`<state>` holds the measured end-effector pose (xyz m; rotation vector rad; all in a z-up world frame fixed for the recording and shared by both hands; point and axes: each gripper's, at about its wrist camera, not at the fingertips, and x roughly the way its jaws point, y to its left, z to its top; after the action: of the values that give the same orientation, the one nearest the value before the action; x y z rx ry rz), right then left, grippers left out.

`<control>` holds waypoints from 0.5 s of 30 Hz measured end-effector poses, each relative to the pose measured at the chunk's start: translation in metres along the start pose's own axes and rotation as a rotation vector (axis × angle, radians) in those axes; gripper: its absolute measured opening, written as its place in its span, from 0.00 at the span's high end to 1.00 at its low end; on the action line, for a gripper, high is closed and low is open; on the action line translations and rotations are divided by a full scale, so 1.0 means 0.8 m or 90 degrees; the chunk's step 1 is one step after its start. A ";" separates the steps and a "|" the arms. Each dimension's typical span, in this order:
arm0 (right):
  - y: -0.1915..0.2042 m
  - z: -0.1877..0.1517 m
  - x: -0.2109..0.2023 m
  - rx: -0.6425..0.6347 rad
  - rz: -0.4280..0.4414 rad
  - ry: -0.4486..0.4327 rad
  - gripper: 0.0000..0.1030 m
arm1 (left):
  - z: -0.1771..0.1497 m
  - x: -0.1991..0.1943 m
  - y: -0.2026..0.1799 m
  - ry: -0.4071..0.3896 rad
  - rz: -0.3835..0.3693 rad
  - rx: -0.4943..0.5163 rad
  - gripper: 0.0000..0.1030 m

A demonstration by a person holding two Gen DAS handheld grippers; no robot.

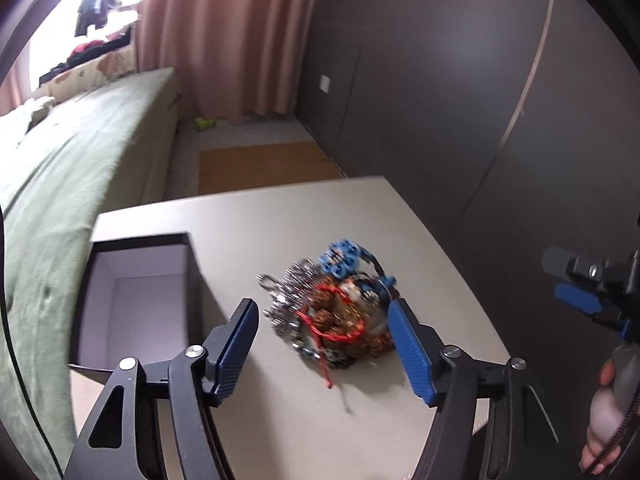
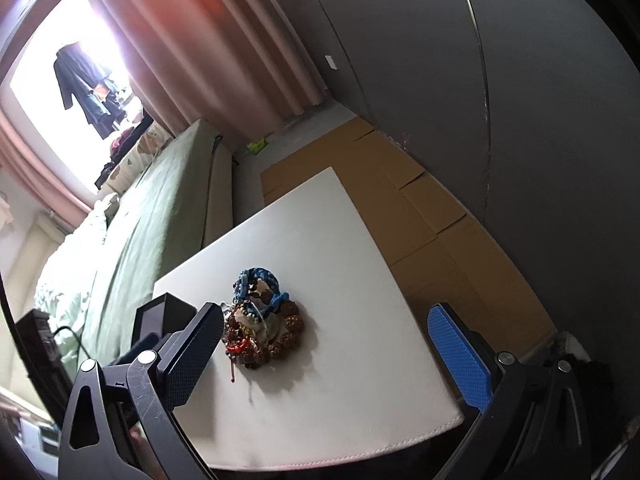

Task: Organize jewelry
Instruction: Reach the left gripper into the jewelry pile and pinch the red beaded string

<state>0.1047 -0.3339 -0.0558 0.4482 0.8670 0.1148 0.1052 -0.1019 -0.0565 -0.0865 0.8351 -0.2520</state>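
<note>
A tangled pile of jewelry (image 1: 332, 312), with blue beads, a red cord, silver chains and brown beads, lies on the white table (image 1: 280, 216). My left gripper (image 1: 322, 304) is open and low over the table, one finger on each side of the pile. Its right pad is close to the pile's edge and its left pad stands apart from it. An open black box (image 1: 140, 300) with a white inside stands to the left. In the right wrist view my right gripper (image 2: 325, 312) is open and holds nothing, with the jewelry pile (image 2: 260, 316) just inside its left finger.
A bed with a green cover (image 1: 60, 184) runs along the table's left side. Flattened cardboard (image 2: 400, 200) lies on the floor beyond the table, beside a grey wall (image 1: 440, 80). A person's hand (image 1: 604, 420) holds the right gripper at the right edge. Pink curtains hang behind.
</note>
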 end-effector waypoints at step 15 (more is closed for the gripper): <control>-0.018 0.001 -0.002 0.028 0.009 0.015 0.00 | -0.018 0.067 -0.044 0.052 0.005 0.103 0.68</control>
<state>0.1027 -0.3474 -0.0602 0.4944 0.8915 0.1144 0.1223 -0.1492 -0.0992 0.0793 0.8935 -0.3165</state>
